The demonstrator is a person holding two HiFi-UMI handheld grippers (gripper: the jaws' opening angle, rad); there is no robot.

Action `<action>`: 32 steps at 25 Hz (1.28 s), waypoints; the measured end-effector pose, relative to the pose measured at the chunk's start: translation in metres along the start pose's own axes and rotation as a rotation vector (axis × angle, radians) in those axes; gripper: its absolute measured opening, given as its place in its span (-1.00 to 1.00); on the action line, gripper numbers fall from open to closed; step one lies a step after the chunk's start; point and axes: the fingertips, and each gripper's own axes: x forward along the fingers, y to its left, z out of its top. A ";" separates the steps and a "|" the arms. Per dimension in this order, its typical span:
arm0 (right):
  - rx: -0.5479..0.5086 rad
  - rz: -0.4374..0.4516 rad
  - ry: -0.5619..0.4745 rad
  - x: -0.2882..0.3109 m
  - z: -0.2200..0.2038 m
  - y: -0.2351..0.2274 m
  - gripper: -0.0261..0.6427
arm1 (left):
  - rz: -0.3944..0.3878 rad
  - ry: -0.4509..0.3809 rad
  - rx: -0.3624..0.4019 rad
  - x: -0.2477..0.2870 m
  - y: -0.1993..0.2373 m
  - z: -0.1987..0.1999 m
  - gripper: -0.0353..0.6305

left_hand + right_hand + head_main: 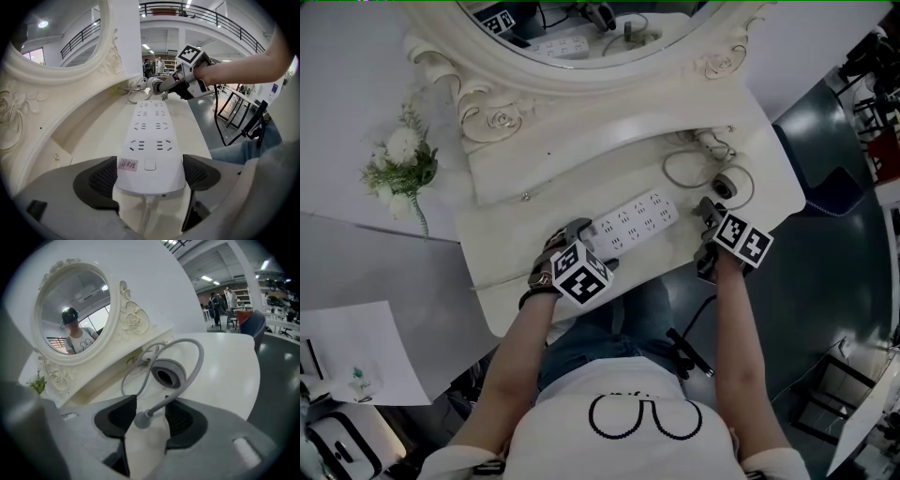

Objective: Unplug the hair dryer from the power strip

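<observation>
power strip on the table before the mirror, hair dryer right of it, flowers left of the table

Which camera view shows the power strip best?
The left gripper view: the power strip fills the middle of the picture, its sockets plain to see. The head view shows it small from above; the right gripper view misses it.

I'm seeing a white carved table with its oval mirror, a flower sprig at its left, dark glossy floor below, ceiling strip lights and a railed balcony beyond.
</observation>
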 end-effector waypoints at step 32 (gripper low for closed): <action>-0.201 0.120 -0.046 -0.113 -0.060 0.091 -0.13 | 0.002 -0.292 -0.127 -0.050 -0.002 0.030 0.40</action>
